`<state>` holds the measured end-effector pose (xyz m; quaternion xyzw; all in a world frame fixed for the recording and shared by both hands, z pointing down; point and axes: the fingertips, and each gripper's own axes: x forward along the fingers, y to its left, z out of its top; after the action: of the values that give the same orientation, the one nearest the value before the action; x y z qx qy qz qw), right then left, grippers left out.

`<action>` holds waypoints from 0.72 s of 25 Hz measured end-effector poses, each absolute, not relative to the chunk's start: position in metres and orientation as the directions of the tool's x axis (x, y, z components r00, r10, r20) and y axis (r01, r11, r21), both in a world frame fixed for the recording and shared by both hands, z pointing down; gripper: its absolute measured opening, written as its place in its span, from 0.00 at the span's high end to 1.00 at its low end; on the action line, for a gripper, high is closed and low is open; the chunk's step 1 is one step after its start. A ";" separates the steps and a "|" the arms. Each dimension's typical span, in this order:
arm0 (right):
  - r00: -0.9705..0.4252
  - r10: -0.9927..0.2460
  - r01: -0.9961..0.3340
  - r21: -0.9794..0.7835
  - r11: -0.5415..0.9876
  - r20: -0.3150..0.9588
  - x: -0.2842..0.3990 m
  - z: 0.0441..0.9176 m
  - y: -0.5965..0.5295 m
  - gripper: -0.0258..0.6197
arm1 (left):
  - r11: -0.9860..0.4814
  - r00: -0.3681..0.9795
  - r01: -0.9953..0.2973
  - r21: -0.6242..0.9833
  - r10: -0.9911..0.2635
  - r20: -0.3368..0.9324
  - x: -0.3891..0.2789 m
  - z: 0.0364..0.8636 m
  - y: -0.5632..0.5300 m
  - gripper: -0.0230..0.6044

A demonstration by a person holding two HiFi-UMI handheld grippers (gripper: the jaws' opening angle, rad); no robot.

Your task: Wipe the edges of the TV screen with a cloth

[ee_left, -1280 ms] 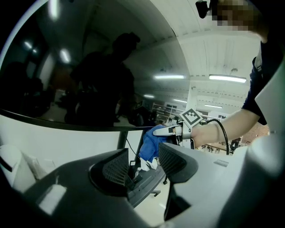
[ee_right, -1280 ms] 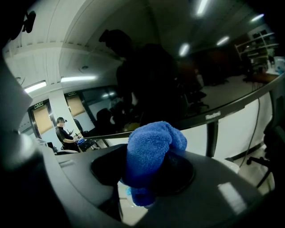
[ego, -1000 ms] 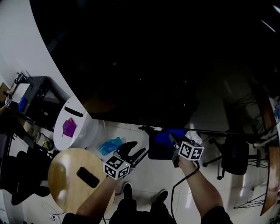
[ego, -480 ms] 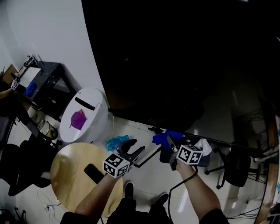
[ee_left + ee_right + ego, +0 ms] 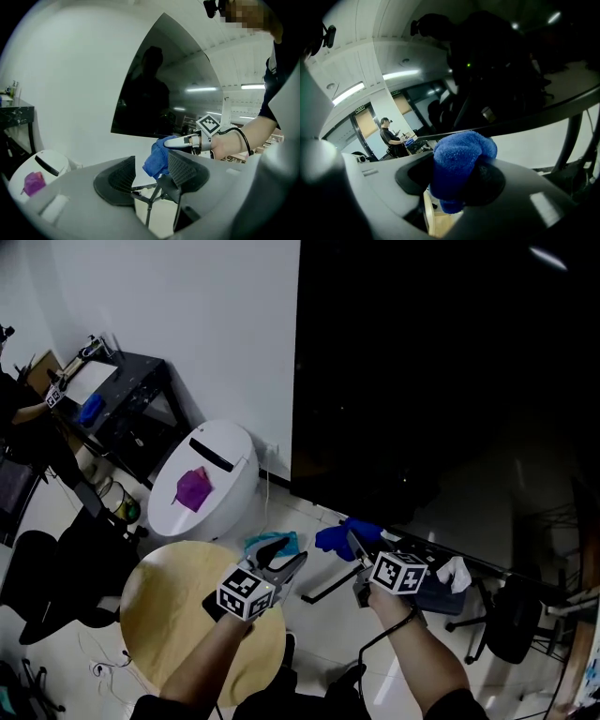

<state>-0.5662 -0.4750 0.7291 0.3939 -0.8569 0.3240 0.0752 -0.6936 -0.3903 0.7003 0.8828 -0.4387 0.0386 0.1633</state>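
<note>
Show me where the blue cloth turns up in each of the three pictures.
Head view: blue cloth low centre, in the right gripper, just below the TV screen.
Left gripper view: cloth at centre, hanging from the right gripper's tip, which reaches in from the right.
Right gripper view: cloth at centre, clamped between the jaws.
Shared landmark: the TV screen, dark in all three.

The TV screen (image 5: 450, 381) ran off the top and right edges of the head view. The blue cloth (image 5: 457, 164) covered much of the pads of the right gripper (image 5: 454, 180) (it was squeezed between them). The purple thing (image 5: 192, 488) on the white bin (image 5: 234, 488) was too small to name.
</note>
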 end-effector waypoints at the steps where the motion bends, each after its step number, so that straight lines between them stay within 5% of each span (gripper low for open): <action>1: -0.684 -0.619 -0.719 -0.499 0.483 0.386 -0.576 0.729 -0.476 0.68 | -0.554 0.604 -0.794 0.251 -0.768 0.212 -0.701 0.701 -0.390 0.64; 18: -0.799 -0.484 -0.600 -0.533 0.597 0.357 -0.714 0.719 -0.476 0.68 | -0.568 0.559 -0.822 0.041 -0.791 0.248 -0.755 0.690 -0.402 0.56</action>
<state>-0.7141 -0.4757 0.7190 0.3049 -0.8892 0.3296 0.0879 -0.7549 -0.4017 0.6896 0.8796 -0.4585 0.1013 0.0763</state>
